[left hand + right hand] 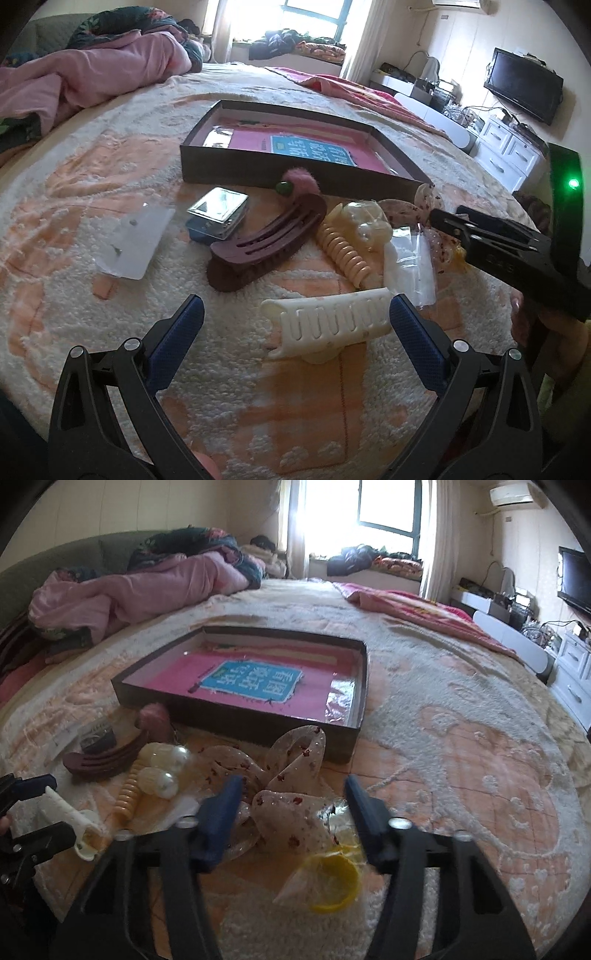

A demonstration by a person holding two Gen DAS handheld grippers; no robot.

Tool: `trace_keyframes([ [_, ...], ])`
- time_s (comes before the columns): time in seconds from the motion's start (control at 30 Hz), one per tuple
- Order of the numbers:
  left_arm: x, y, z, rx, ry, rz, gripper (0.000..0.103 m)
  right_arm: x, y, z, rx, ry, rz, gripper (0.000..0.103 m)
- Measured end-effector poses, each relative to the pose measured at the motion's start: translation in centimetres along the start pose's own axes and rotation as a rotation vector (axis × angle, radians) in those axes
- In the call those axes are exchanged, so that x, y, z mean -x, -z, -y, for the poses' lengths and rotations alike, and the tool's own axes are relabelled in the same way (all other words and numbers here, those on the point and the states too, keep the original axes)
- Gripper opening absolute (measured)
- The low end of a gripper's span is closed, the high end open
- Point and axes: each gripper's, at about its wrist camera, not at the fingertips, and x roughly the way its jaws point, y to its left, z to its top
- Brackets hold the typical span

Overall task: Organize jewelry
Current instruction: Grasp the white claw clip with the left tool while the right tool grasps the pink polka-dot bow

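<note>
Right wrist: bow [295, 812] between open gripper [293, 786].

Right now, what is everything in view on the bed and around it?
box: one, dark, shallow, open, mid-bed, pink sheet inside
white hair clip: one, between left gripper fingers, untouched
brown hair clip: one, before the box
beige spiral clip: one, right of brown clip
sheer spotted bow: one, before right gripper
yellow ring: one, bagged, near right gripper
pink quilt: one, far left
television: one, black, right wall
left gripper: open
right gripper: open around the bow
</note>
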Motion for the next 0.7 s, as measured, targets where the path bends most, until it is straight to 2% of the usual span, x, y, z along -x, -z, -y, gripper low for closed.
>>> trace_keyframes([
  [0.03,-0.1,0.0,0.1,-0.001,0.001,-0.003,0.092,-0.3,0.0,0.1,-0.003,-0.002,-0.007,0.033],
  [0.1,-0.3,0.1,0.3,-0.005,0.004,-0.010,0.092,-0.6,-0.1,0.2,-0.006,-0.004,-0.009,0.020],
  [0.2,-0.6,0.2,0.6,-0.018,0.003,-0.016,0.088,-0.4,0.1,0.1,-0.002,-0.008,0.014,0.009],
  [0.23,-0.6,0.2,0.6,-0.018,0.007,-0.014,0.086,-0.2,0.1,0.2,-0.004,-0.011,0.023,0.007],
  [0.3,-0.7,0.2,0.9,-0.018,0.021,-0.013,0.073,0.0,0.1,0.6,-0.024,-0.021,0.041,0.003],
  [0.4,-0.8,0.1,1.3,-0.043,0.019,-0.014,0.059,0.5,-0.1,1.3,-0.051,-0.031,0.063,0.003],
  [0.5,-0.8,0.2,1.5,-0.061,0.010,-0.010,0.055,0.9,-0.3,1.9,-0.070,-0.039,0.080,0.002],
  [0.7,-0.2,-0.2,1.6,-0.057,0.035,0.004,0.054,2.0,-0.5,2.9,-0.111,-0.055,0.122,0.002],
])
